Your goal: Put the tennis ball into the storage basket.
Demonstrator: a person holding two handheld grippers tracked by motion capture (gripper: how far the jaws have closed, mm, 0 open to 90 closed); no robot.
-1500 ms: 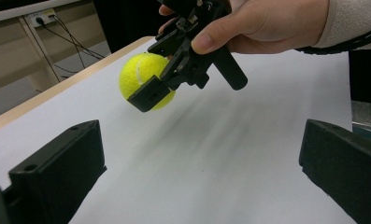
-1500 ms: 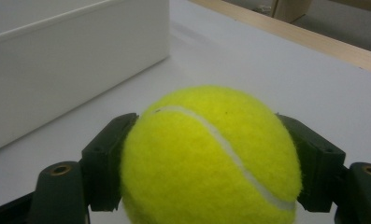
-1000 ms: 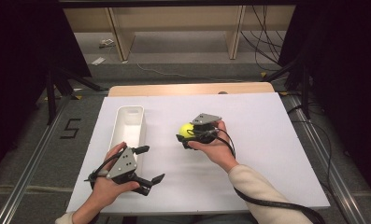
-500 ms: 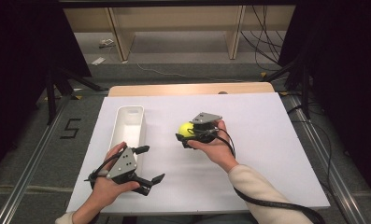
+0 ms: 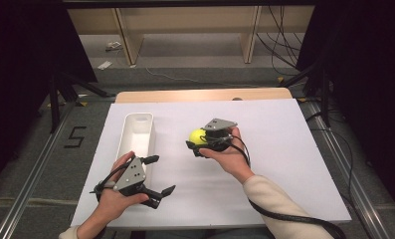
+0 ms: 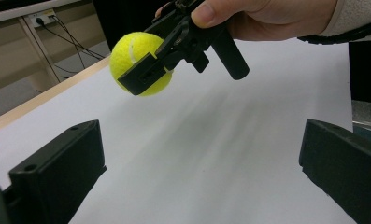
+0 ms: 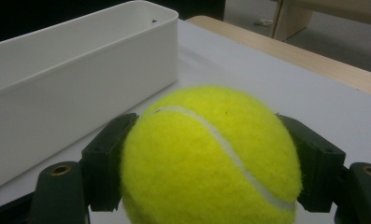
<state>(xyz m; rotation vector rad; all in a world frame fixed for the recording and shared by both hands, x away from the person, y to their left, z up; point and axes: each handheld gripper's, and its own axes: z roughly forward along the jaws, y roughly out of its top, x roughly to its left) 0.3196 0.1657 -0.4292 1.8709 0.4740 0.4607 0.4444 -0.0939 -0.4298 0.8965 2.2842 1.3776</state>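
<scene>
A yellow tennis ball sits squeezed between the black jaws of my right gripper, held a little above the white table top near its middle. In the right gripper view the ball bulges between both pads. The left gripper view looks across at the same ball, with the right gripper clamped on it and a thumb on top. My left gripper rests low near the table's front left, jaws wide apart with nothing between them. A long white bin lies to the left of the ball.
The white board covers a wooden table whose far edge shows beyond it. Black cables trail from both grippers. Shelving legs and loose cables stand on the floor past the table. Dark curtains flank both sides.
</scene>
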